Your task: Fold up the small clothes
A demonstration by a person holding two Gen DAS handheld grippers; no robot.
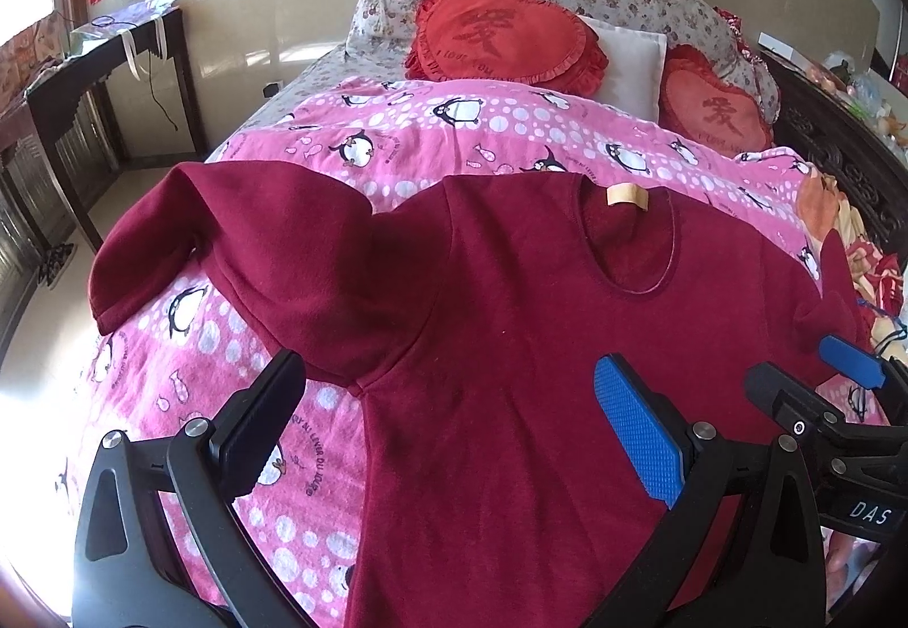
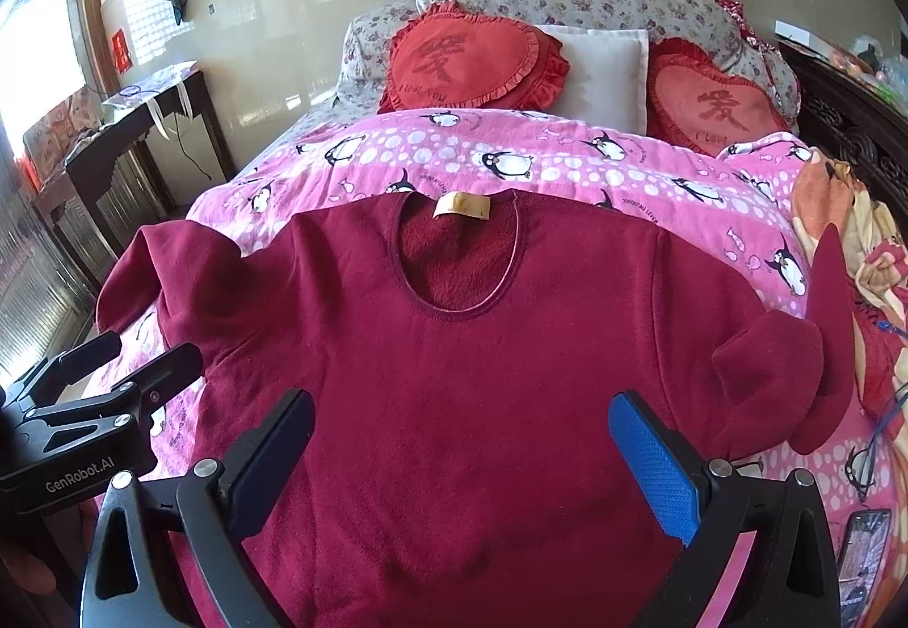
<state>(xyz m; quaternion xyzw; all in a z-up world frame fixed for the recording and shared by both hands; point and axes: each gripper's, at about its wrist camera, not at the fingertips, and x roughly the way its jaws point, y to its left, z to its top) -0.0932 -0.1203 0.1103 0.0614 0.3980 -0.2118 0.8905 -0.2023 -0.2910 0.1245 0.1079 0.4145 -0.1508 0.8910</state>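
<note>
A dark red fleece sweater (image 1: 511, 344) (image 2: 482, 372) lies front up on the pink penguin blanket (image 1: 187, 401) (image 2: 567, 157), neck and tan label (image 2: 461, 205) towards the pillows. Its left sleeve (image 1: 170, 242) is bent back on itself near the bed's left edge. The right sleeve (image 2: 794, 372) is bunched at the right. My left gripper (image 1: 448, 429) (image 2: 127, 361) hovers open over the sweater's left lower body and armpit, holding nothing. My right gripper (image 2: 462, 457) (image 1: 817, 378) hovers open over the right lower body, also holding nothing.
Two red heart cushions (image 2: 471, 60), a white pillow (image 2: 607, 71) and floral pillows lie at the head of the bed. A dark wooden side table (image 1: 96, 77) stands left. A crumpled orange blanket (image 2: 851, 242) and a phone (image 2: 862, 543) lie at the right.
</note>
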